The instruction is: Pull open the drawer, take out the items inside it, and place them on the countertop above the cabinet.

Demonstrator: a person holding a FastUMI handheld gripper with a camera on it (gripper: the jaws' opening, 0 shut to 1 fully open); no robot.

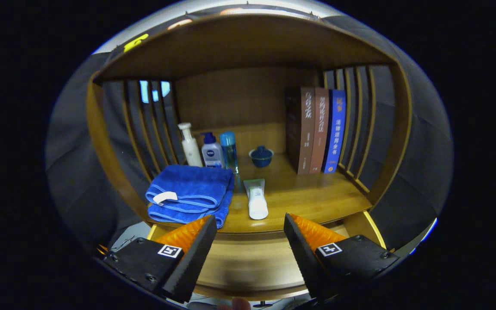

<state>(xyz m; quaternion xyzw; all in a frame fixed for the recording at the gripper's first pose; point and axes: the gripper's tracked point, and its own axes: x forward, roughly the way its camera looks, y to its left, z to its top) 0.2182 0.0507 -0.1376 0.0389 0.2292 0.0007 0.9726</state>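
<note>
My gripper (250, 224) stands open, its fingers spread wide with nothing between them, just in front of the wooden countertop (308, 193). A white tube (257, 199) lies on the countertop just ahead of the fingers, cap toward me. To its left rests a folded blue towel (190, 193), hanging slightly over the front edge. Below the countertop and between the fingers I see the open drawer (252, 262); its inside is blurred.
At the back stand a white pump bottle (190, 145), a dark-capped lotion bottle (212, 151) and a blue bottle (229, 150). A small blue lidded bowl (261, 156) sits mid-back. Three upright books (317, 129) lean at the right. Slatted sides and a wooden roof enclose the shelf.
</note>
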